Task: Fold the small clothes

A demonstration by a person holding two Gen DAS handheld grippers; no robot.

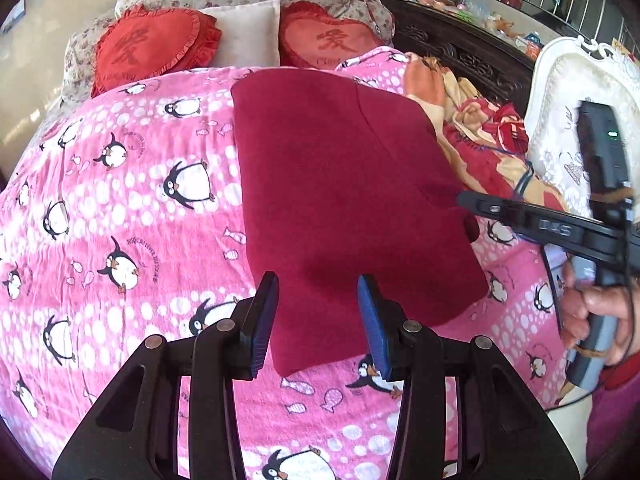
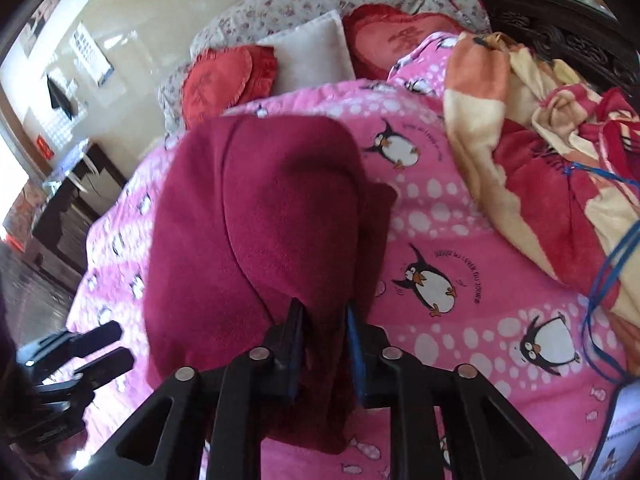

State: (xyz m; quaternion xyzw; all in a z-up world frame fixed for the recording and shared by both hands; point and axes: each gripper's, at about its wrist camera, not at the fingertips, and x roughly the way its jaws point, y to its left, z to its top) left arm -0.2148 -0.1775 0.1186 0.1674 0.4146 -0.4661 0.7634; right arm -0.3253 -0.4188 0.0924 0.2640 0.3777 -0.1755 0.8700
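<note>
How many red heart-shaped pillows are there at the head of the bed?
2. One red heart-shaped frilled pillow lies left of the plain cream square cushion, the other right of it, its lower part hidden behind the pink penguin blanket. More may be hidden.

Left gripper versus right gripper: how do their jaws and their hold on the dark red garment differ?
The left gripper has wide jaws that only straddle the dark red garment's near edge. The right gripper has narrow jaws with a fold of cloth between them. Both have blue pads and angle down at the penguin blanket.
</note>
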